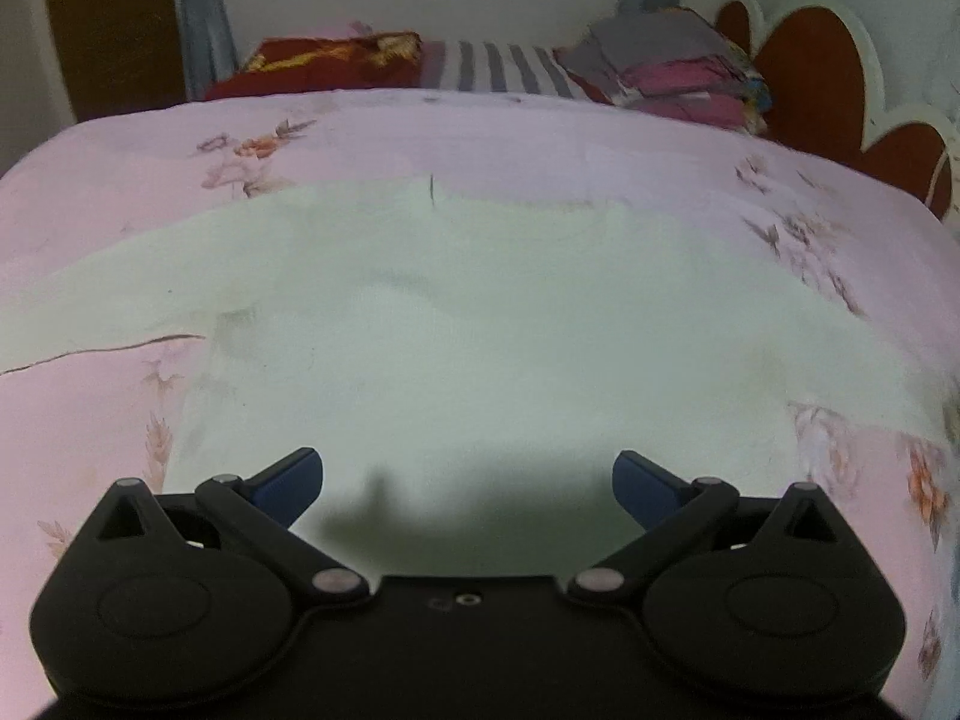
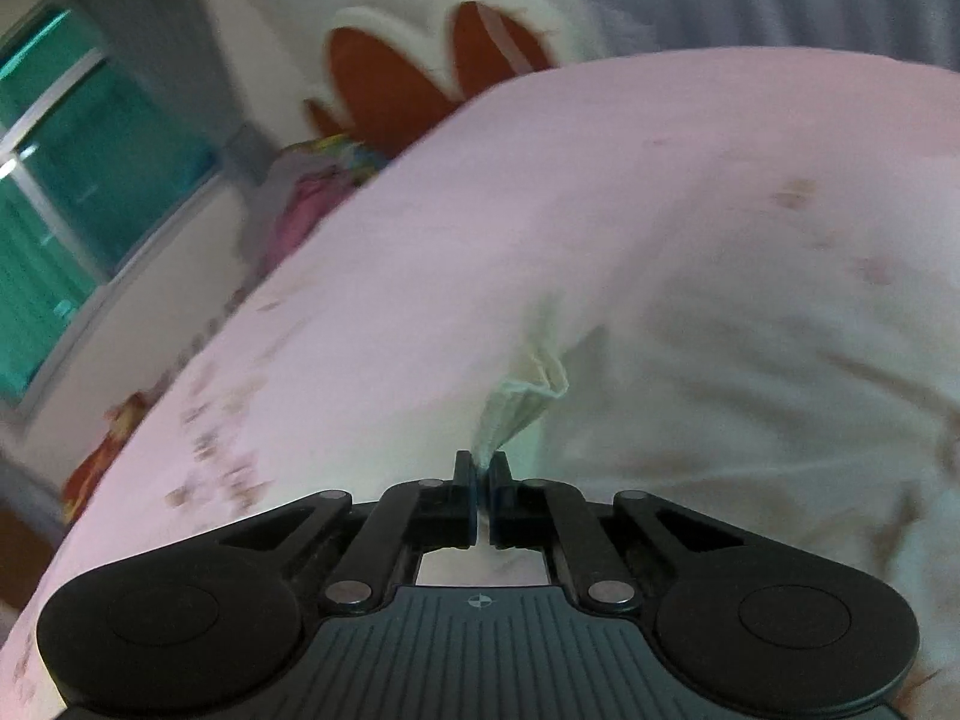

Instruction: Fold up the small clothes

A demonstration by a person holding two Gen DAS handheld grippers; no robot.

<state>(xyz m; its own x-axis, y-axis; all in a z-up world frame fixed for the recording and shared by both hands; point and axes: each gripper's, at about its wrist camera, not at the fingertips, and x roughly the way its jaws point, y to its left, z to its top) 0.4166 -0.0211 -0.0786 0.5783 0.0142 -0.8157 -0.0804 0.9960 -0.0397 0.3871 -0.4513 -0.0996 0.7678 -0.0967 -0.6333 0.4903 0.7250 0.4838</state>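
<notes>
A pale mint-white garment (image 1: 456,324) lies spread flat on the pink floral bed cover (image 1: 120,180). In the left wrist view my left gripper (image 1: 468,480) hovers over the garment's near edge, its blue-tipped fingers (image 1: 294,480) wide apart with nothing between them. In the right wrist view my right gripper (image 2: 481,468) is shut on a bunched, folded edge of the same pale garment (image 2: 522,396), which rises from the jaws in a pleated wedge. The right view is blurred and tilted.
At the far end of the bed lie a red patterned blanket (image 1: 324,63), a striped cloth (image 1: 504,69) and a stack of folded clothes (image 1: 678,66). A red-and-white scalloped headboard (image 1: 840,78) stands at the right. A window (image 2: 72,180) shows on the left.
</notes>
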